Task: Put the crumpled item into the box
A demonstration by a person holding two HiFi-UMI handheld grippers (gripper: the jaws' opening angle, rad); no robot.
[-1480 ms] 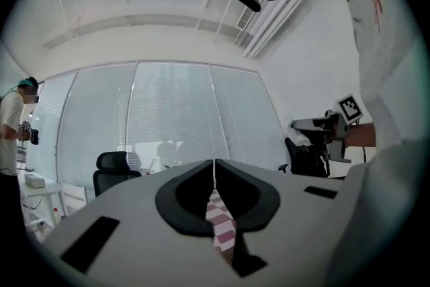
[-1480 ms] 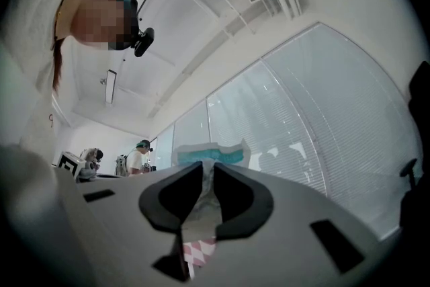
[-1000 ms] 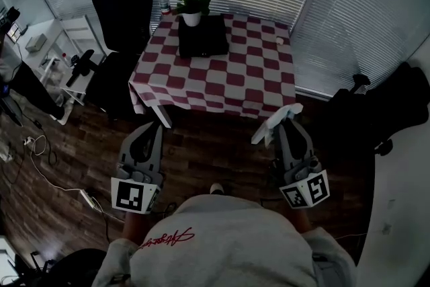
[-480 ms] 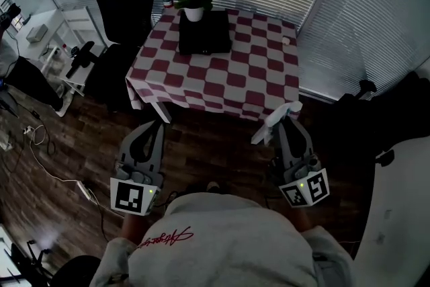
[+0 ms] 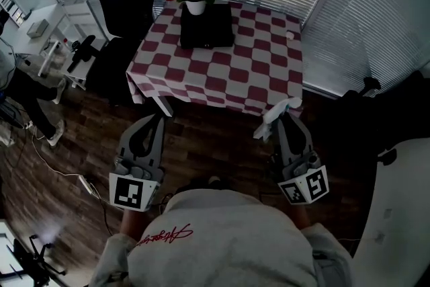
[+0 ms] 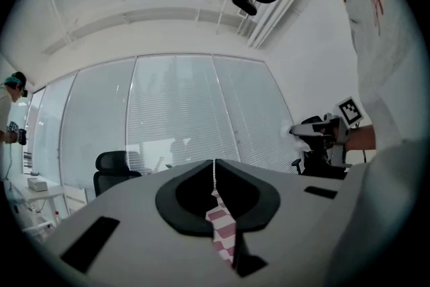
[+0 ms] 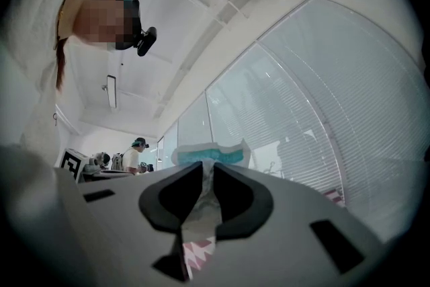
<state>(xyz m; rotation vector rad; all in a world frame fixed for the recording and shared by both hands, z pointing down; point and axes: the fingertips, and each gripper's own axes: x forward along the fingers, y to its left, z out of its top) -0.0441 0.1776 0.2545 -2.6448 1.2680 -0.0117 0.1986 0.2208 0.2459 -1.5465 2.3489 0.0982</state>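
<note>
I can read nothing for certain. Red script (image 5: 166,236) slants across my shirt (image 5: 222,245), its letters too small and blurred to spell. The square markers (image 5: 132,192) show patterns only.

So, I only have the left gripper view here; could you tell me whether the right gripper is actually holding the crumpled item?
Observer: Yes. In its own view the right gripper is shut on a crumpled white tissue with a teal patch.
Operator: Thank you. And where is the box?
Observer: The head view shows a flat black box at the far side of the table with the red-and-white checked cloth. A green plant in a white pot stands at the box's far edge.
Operator: Are the grippers over the table?
Observer: No. Both, including the left gripper, are short of its near edge, over the dark wooden floor.
</note>
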